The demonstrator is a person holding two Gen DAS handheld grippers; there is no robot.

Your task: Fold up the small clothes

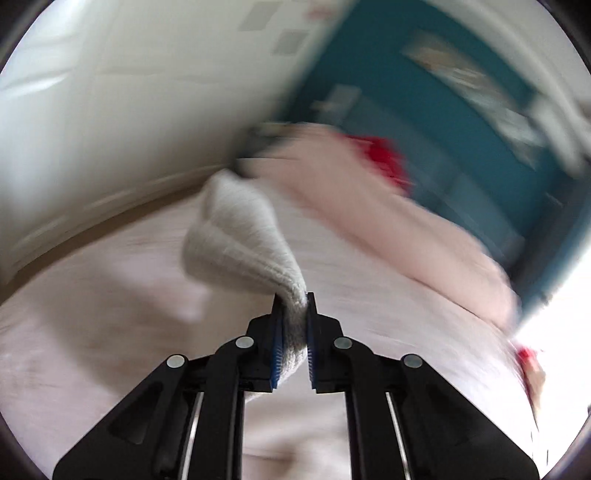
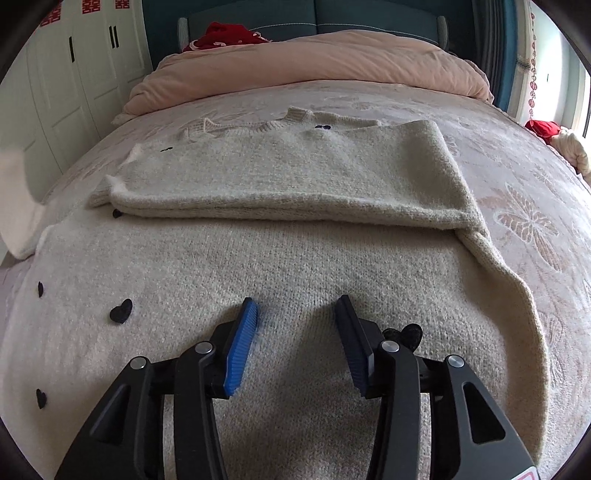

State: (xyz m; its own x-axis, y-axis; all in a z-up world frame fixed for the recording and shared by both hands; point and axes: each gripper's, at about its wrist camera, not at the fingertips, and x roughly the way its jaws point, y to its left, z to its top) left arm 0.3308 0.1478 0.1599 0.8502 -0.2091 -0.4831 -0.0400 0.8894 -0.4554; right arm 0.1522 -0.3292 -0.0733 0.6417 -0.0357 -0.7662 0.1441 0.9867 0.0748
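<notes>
A cream knit sweater (image 2: 280, 258) with small black hearts (image 2: 121, 311) lies spread on the bed, one sleeve folded across its middle (image 2: 295, 173). My right gripper (image 2: 297, 314) is open and empty, just above the sweater's near part. In the blurred left wrist view my left gripper (image 1: 294, 314) is shut on a piece of the cream knit (image 1: 240, 243), which is lifted off the bed and stretches away from the jaws. The lifted piece shows at the left edge of the right wrist view (image 2: 16, 206).
The bed (image 2: 517, 192) has a pale pink floral cover. A rolled pink duvet (image 2: 314, 62) lies at its head with a red cloth (image 2: 225, 35). White wardrobes (image 2: 74, 85) stand left. Red and cream items (image 2: 557, 138) lie at the right edge.
</notes>
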